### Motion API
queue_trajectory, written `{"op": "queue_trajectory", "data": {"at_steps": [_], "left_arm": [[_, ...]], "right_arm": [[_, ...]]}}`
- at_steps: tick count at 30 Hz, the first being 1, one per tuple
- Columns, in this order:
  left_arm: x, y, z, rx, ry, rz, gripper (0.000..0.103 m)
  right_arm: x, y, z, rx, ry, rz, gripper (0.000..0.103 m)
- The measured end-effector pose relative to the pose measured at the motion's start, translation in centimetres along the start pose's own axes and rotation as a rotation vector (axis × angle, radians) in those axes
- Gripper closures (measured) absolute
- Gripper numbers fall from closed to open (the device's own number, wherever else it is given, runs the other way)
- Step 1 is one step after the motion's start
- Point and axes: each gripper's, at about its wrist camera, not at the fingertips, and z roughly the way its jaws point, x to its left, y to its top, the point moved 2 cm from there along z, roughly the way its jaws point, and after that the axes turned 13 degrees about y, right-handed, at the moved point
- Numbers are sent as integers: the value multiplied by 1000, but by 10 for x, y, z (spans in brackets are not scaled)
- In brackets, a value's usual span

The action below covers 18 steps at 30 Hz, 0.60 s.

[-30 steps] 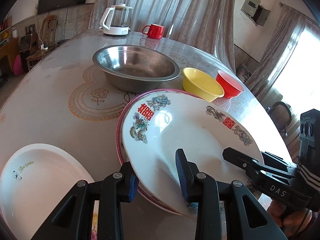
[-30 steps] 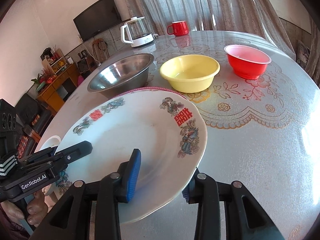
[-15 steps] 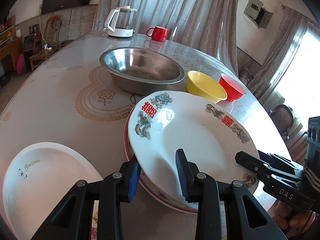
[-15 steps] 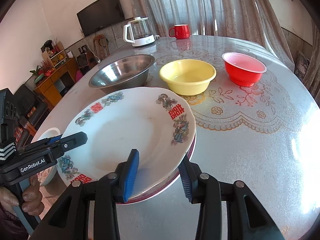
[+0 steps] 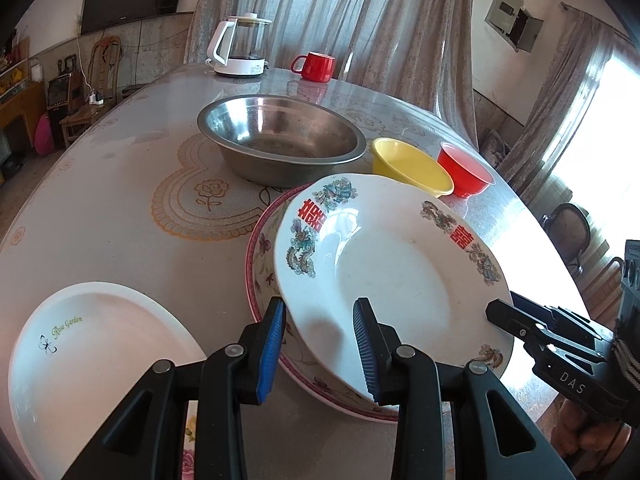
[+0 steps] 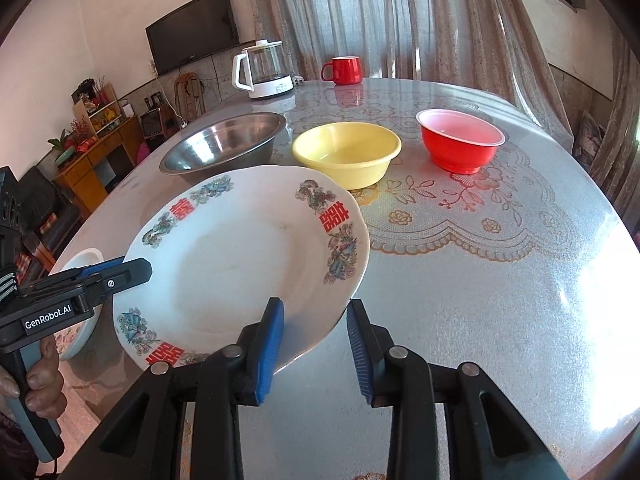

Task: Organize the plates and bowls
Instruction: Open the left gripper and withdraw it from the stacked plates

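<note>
The left gripper [image 5: 318,344] is straddling the rim of a white dragon-patterned plate [image 5: 396,276] lying tilted on a pink-rimmed floral plate [image 5: 262,264].

The table [image 6: 500,300] is bare and wide on the right side; a hand could pass there easily; ahead, the steel bowl [image 5: 280,136], yellow bowl [image 6: 347,152] and red bowl [image 6: 460,144] stand in a row and block the way; far back sit the kettle [image 6: 264,70] and red mug [image 6: 344,70]; the white plate [image 5: 92,360] fills the near left corner.
</note>
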Motion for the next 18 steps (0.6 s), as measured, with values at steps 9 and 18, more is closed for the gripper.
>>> {"op": "queue_trajectory", "data": {"at_steps": [9,18], "left_arm": [[4,2,-7,-39,38,4,63],[5,1,-6,-31,53,2,63]], "right_arm": [[12,1,5,5,-26,-67,71],[19,1,6,11,-75,-113,71]]}}
